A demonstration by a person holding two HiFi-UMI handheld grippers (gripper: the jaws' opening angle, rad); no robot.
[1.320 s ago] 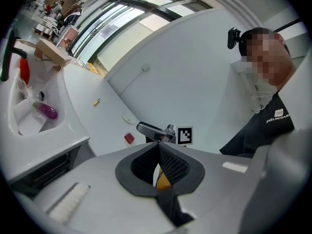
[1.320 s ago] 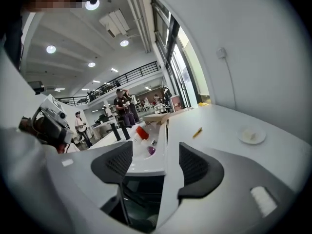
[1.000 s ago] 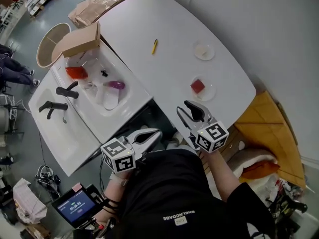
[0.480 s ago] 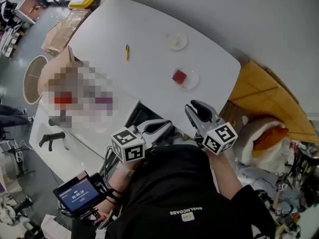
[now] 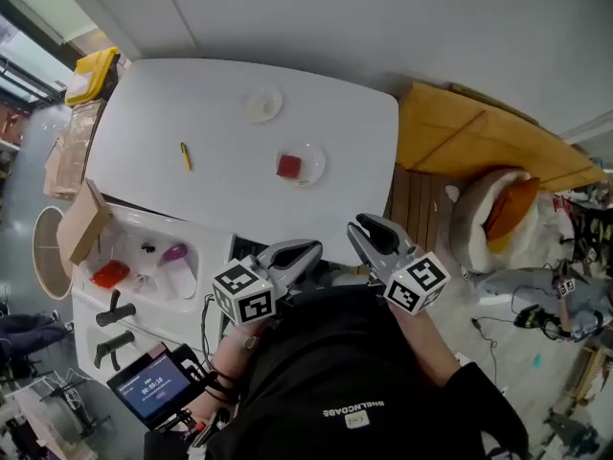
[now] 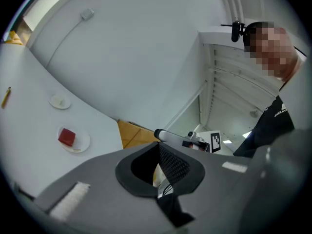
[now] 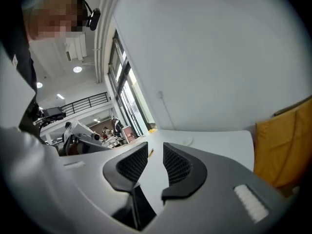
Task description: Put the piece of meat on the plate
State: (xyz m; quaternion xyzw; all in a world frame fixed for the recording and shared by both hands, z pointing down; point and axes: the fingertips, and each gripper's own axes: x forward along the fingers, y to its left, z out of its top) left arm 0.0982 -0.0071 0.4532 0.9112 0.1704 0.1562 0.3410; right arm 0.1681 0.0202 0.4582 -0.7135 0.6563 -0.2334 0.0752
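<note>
Both tongs are up by my chest at the near edge of the tabletop (image 5: pixel 192 113), touching nothing.
Left tongs (image 5: pixel 305 250): clenched, pads together, empty.
Right tongs (image 5: pixel 364 226): narrow gap, jaws closing, nothing between the pads.
Down on my left is a sink unit (image 5: pixel 144 300) with a red item (image 5: pixel 110 274) and a purple item (image 5: pixel 174 253) in the basin. A cardboard box (image 5: pixel 81 220) sits at its far end.
The piece of meat (image 5: pixel 289 167) is a red cube, and it's already sitting on the plate (image 5: pixel 318 161). That's toward the right end of the tabletop, well apart from both tongs.
A yellow pen (image 5: pixel 186 155) lies flat to the left of the plate.
Further out is a small dish (image 5: pixel 262 104) with something pale in it, can't tell what.
A yellow crate (image 5: pixel 93 70) is at the far left corner.
</note>
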